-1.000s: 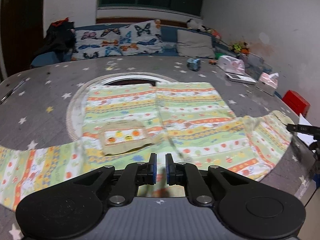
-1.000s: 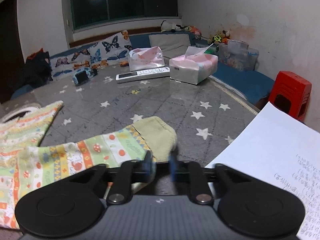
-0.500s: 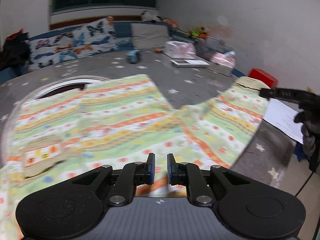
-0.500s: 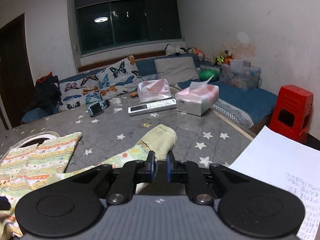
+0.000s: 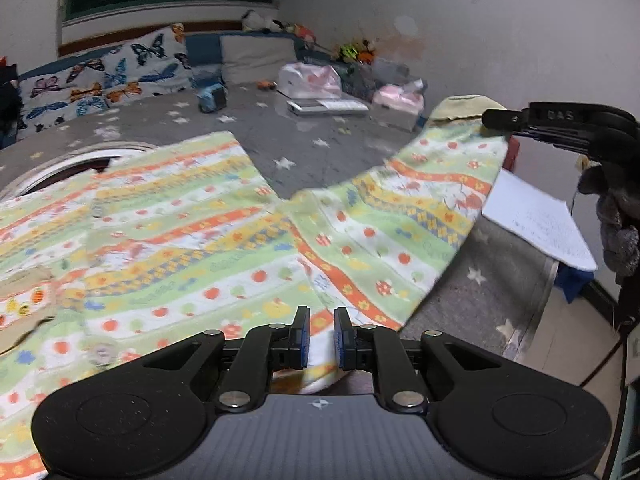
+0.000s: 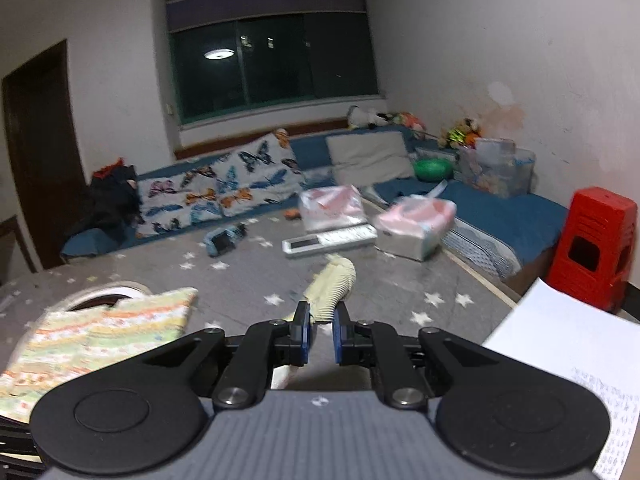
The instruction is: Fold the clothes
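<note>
1. Left wrist view: the left gripper (image 5: 321,338) is clenched on the near hem of the striped garment (image 5: 180,240), at the near edge of the table (image 5: 280,136). Judged purpose: pinning the hem's corner so the sleeve side can be carried over.
2. The garment's body lies spread flat across the table's left and middle, partly covering a round opening (image 5: 80,156) toward the far left.
3. The sleeve (image 5: 420,200) is lifted off the table at the right edge; the right gripper (image 5: 496,118) grasps its beige cuff (image 5: 460,106). Judgement: a sleeve fold inward is under way, not completed.
4. Right wrist view: the right gripper (image 6: 320,334) has jaws nearly together with the ribbed cuff (image 6: 334,284) pinched between them.
5. Surface: grey star-print cover; a written paper sheet (image 6: 560,344) lies at the right edge, tissue packs (image 6: 412,224) and a remote (image 6: 328,240) near the far edge.
6. Room: butterfly cushions (image 6: 216,192), dark window (image 6: 272,60), red stool (image 6: 592,244) at right.
</note>
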